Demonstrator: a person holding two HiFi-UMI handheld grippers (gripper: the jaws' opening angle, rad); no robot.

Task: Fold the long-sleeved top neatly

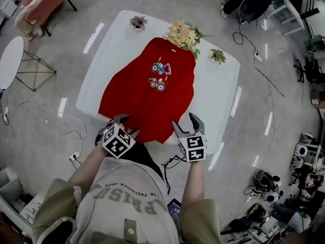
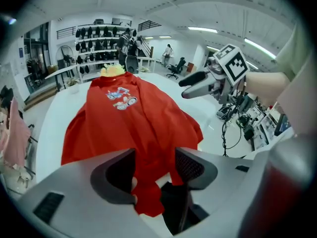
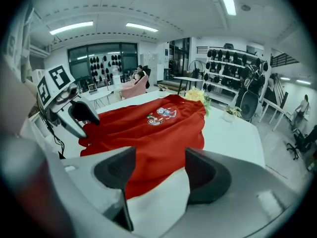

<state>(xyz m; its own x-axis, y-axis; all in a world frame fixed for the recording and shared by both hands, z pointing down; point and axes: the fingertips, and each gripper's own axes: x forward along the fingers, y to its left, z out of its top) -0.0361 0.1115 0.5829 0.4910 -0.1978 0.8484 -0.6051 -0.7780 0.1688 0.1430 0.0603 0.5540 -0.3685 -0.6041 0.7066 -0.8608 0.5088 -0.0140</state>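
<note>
A red long-sleeved top (image 1: 152,88) lies spread on the white table (image 1: 218,90), cartoon print up, collar at the far side. Its hem hangs over the near edge. My left gripper (image 1: 119,120) hovers at the hem's left corner, jaws open; in the left gripper view (image 2: 153,170) the hanging red cloth (image 2: 133,118) shows between the jaws, which do not press on it. My right gripper (image 1: 186,123) stands open at the hem's right side; in the right gripper view (image 3: 158,175) the hem edge and bare table lie below the jaws. Each gripper shows in the other's view: the right gripper (image 2: 198,86), the left gripper (image 3: 81,118).
A bouquet of pale flowers (image 1: 184,33) sits at the collar. Small potted plants (image 1: 138,22) (image 1: 218,56) stand on the table's far corners. A round white side table (image 1: 10,60) is at the left. Cables and equipment lie on the floor around.
</note>
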